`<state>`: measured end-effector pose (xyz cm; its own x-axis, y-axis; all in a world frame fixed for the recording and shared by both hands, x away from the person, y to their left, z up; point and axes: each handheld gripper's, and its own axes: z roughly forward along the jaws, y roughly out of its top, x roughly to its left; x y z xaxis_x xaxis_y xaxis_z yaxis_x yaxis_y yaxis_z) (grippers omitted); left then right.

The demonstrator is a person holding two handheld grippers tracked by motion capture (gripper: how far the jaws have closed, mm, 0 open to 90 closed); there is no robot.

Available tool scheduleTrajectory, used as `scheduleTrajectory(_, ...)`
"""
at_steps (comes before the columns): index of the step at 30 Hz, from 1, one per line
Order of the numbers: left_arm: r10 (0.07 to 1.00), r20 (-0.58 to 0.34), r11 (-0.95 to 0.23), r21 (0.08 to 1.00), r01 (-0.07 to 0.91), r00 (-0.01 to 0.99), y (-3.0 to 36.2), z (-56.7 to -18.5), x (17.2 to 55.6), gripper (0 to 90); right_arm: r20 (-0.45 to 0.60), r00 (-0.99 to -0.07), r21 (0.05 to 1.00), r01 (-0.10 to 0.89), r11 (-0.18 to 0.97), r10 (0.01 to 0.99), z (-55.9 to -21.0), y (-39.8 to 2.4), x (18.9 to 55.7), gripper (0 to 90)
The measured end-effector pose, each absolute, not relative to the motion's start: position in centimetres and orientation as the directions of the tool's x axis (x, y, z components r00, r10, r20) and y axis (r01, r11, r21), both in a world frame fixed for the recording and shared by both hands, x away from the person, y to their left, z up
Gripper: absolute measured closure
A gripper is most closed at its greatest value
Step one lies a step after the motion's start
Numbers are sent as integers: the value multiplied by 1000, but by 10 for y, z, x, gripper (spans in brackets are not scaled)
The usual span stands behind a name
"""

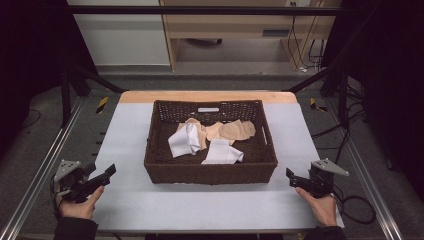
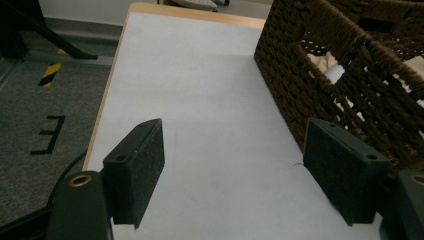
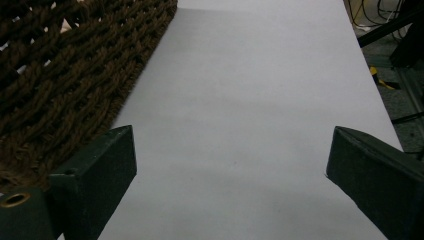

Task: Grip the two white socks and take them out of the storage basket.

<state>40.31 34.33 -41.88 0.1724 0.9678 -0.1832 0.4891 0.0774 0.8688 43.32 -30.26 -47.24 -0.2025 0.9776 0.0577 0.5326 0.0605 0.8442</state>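
Both tongs (image 1: 111,171) (image 1: 289,174) gape, flanking the wicker basket (image 1: 210,172).

A dark brown rectangular woven wicker basket (image 1: 210,170) sits upright at the middle of the white table top (image 1: 150,205), its open top showing a loose heap of cloth pieces. Two crumpled white cloths (image 1: 185,140) lie toward the front and left — the beige, rounded ones (image 1: 237,130) rest behind them, toward the back wall.
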Motion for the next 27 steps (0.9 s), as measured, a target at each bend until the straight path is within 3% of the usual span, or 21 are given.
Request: scheduleTrajectory(27, 951, -139, 20, 919, 393, 276, 299, -366, 422, 260, 22, -202, 841, 534, 91, 979, -472, -301, 433, 77)
